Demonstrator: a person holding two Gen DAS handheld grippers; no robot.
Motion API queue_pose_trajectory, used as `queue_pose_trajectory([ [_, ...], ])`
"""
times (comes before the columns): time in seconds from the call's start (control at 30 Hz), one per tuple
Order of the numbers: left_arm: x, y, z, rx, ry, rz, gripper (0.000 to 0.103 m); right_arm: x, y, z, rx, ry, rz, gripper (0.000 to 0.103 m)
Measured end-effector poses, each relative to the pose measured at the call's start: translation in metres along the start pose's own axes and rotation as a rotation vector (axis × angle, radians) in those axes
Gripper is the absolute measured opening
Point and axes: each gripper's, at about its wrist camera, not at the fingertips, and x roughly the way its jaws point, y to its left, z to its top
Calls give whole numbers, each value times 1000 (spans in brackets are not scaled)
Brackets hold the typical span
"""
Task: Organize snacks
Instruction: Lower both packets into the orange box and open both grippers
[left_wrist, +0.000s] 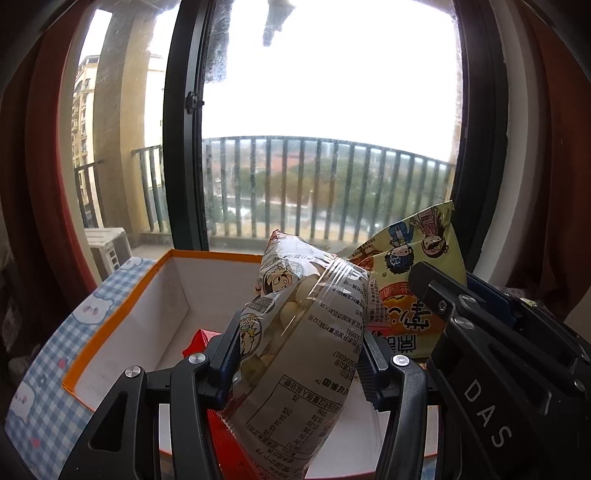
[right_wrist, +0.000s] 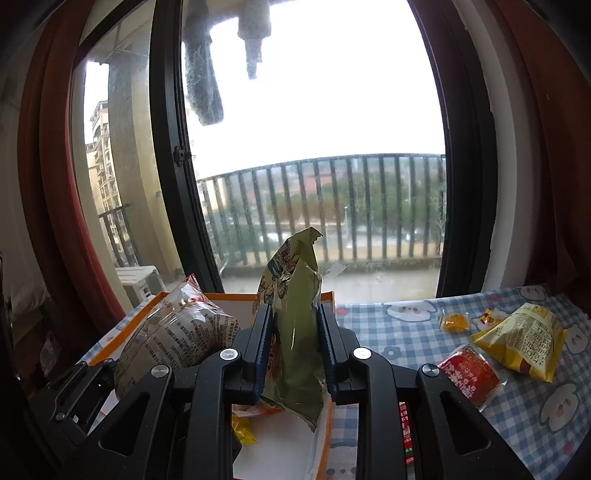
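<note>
My left gripper (left_wrist: 295, 354) is shut on a clear bag of white candies (left_wrist: 295, 332) and holds it upright over the orange-rimmed box (left_wrist: 110, 325). My right gripper (right_wrist: 293, 350) is shut on a yellow-green cartoon snack bag (right_wrist: 295, 317), also held upright over the box (right_wrist: 328, 413). In the left wrist view the right gripper (left_wrist: 498, 350) and its cartoon bag (left_wrist: 417, 266) show at the right. In the right wrist view the candy bag (right_wrist: 177, 339) shows at the left. A red packet (left_wrist: 201, 341) and a yellow packet (right_wrist: 243, 432) lie inside the box.
On the blue checked cloth (right_wrist: 406, 332) to the right of the box lie a yellow snack bag (right_wrist: 521, 343), a red packet (right_wrist: 471, 373), a small orange jelly cup (right_wrist: 455, 320) and a small red-and-white sweet (right_wrist: 489, 315). A window with a balcony railing stands behind.
</note>
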Motion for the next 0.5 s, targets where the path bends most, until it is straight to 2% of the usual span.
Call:
queue_pose_trajectory([
  [0.2, 17, 31, 3, -51, 19, 18, 59, 31, 23, -5, -22, 67, 68, 28],
  [0.37, 24, 46, 4, -100, 23, 30, 60, 44, 45, -3, -56, 74, 85, 27],
  [0.5, 29, 52, 1, -104, 40, 72, 70, 57, 51, -6, -51, 119, 98, 27],
])
